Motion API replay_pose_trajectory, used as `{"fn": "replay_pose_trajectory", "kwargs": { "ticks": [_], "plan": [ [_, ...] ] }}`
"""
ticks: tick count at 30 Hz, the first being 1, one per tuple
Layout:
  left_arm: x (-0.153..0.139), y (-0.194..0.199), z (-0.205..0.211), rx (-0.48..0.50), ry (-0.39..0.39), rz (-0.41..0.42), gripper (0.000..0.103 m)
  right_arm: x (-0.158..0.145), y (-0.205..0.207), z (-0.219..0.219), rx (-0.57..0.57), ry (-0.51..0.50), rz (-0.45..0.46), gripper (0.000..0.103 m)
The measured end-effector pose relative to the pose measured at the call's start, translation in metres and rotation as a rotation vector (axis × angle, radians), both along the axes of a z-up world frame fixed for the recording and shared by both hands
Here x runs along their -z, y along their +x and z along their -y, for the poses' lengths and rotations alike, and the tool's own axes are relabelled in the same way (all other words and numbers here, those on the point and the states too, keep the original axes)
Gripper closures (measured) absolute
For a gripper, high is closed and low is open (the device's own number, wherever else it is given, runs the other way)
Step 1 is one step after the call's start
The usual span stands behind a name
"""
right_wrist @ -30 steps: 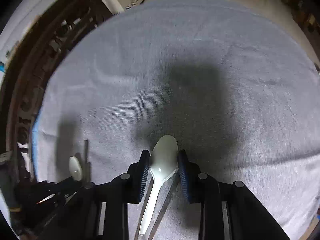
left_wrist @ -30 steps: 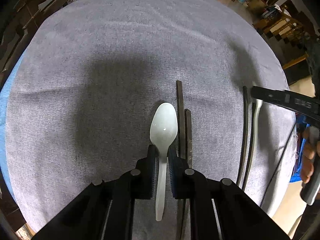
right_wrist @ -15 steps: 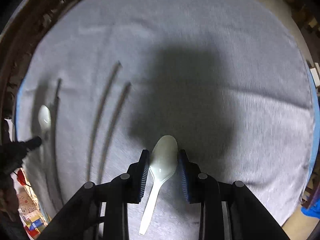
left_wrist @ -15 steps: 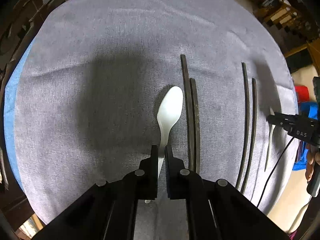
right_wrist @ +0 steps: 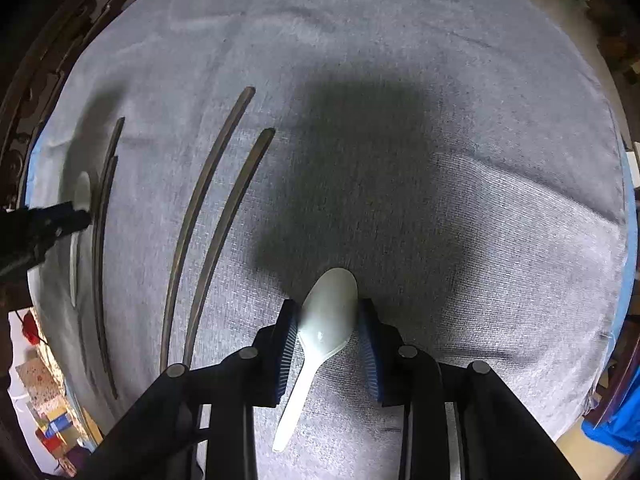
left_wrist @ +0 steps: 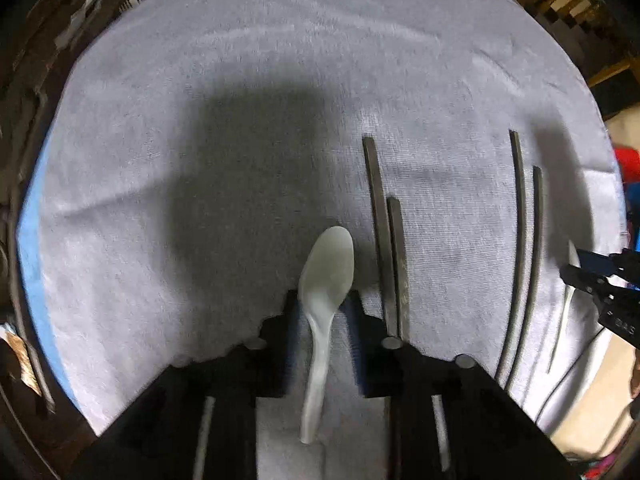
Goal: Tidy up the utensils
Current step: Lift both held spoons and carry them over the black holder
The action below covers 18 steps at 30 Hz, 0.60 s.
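A white plastic spoon [left_wrist: 326, 280] lies on the grey cloth [left_wrist: 280, 80] between the fingers of my left gripper [left_wrist: 323, 304], whose jaws stand apart from it. My right gripper [right_wrist: 329, 320] has its blue-padded fingers [right_wrist: 289, 344] against the bowl of a second white spoon [right_wrist: 326, 320], which rests on the cloth. Two pairs of dark chopsticks lie between the spoons: one pair [left_wrist: 386, 240] right beside the left spoon, the other pair [left_wrist: 528, 240] further right. Both pairs show in the right wrist view, one [right_wrist: 216, 220] near and one [right_wrist: 102, 220] at the far left.
The grey cloth covers a round table with a dark carved rim [right_wrist: 36, 80]. A blue underlayer [left_wrist: 32, 280] shows at the cloth's left edge. Each gripper shows in the other's view, at the right edge [left_wrist: 600, 284] and left edge [right_wrist: 40, 224]. Clutter lies beyond the table.
My left gripper's jaws have opened off the spoon's handle and moved forward along the spoon. The right gripper stays on its spoon.
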<state>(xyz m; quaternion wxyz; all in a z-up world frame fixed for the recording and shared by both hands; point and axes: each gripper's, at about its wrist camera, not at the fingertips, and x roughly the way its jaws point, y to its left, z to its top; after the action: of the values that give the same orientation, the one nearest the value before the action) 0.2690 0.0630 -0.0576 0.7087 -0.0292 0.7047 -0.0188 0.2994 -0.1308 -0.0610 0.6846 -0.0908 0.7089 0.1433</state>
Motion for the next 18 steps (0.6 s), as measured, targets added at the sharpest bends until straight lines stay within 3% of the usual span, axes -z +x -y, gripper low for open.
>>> {"fn": "replay_pose_trajectory", "kwargs": {
  "ticks": [6, 18],
  "plan": [
    [0.005, 0.022, -0.008, 0.009, -0.03, -0.036, 0.096, 0.003, 0.0, -0.006, -0.04, -0.018, -0.012, 0.071],
    [-0.019, -0.025, -0.046, -0.127, -0.137, 0.11, 0.096, -0.012, -0.032, 0.028, 0.071, 0.16, 0.059, 0.071]
  ]
}}
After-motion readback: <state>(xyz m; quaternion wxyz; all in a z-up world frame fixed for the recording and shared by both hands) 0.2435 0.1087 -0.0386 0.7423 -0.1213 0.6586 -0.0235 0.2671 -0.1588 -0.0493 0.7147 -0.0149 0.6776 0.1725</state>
